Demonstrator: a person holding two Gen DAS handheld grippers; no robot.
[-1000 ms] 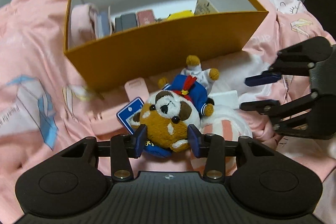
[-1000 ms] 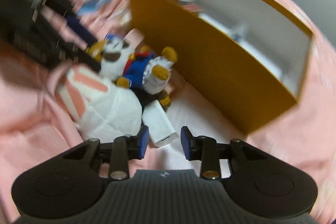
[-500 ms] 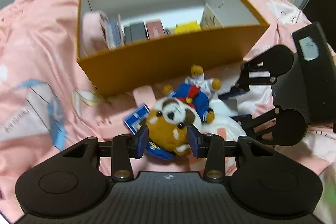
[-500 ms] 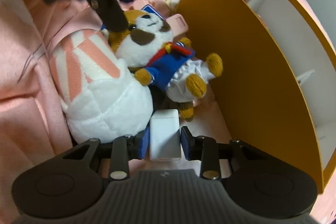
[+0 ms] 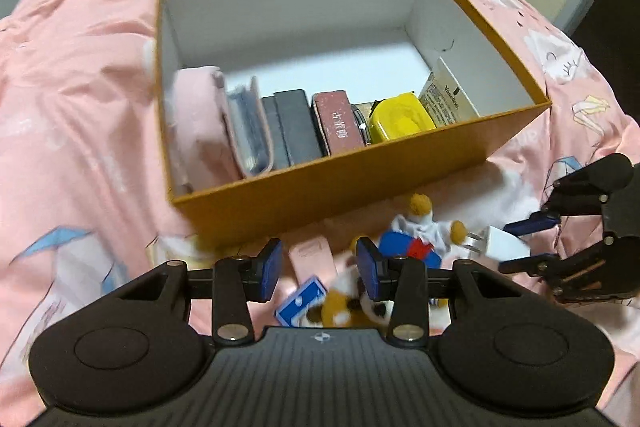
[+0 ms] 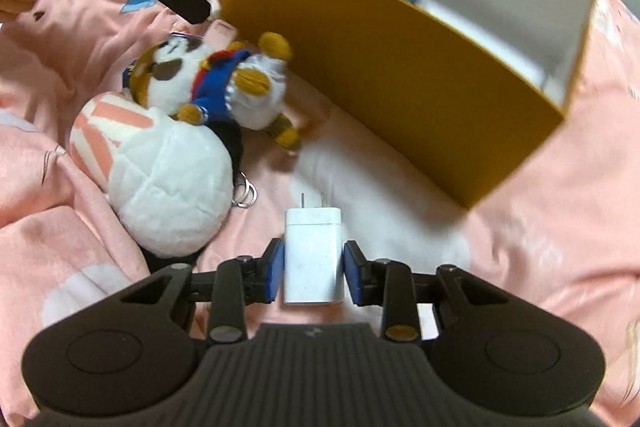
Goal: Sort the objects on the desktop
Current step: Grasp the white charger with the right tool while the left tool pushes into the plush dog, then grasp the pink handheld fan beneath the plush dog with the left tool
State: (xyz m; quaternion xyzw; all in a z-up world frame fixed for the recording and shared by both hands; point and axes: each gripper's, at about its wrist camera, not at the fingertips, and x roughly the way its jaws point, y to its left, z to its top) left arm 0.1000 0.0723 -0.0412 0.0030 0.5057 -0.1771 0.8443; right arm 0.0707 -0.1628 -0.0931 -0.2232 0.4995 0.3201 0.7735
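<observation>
- Nearest, the right gripper (image 6: 311,270) has its jaws closed on a white charger (image 6: 313,254): a smooth, hard plastic block with rounded edges and two thin metal prongs pointing away from the camera; it looks lifted clear of the bed, so this piece seems mid-transfer
- The left gripper (image 5: 319,264) stands with its jaws apart and nothing between the pads; the toy below is blurred
- Left to sort, lying together on the rumpled pink bedsheet (image 6: 540,227): a fuzzy brown-and-white plush dog (image 6: 208,79) in a blue sailor outfit, a round white plush (image 6: 160,167) with pink stripes and a metal key ring, a small blue card (image 5: 301,301), a flat pink case (image 5: 311,257)
- Farther off, the stiff orange cardboard box (image 5: 360,183), white inside, already holds a row: a soft pink pouch (image 5: 200,131), dark cases, a red box, a glossy yellow container (image 5: 400,121), a cream packet; roughly half its floor is bare
</observation>
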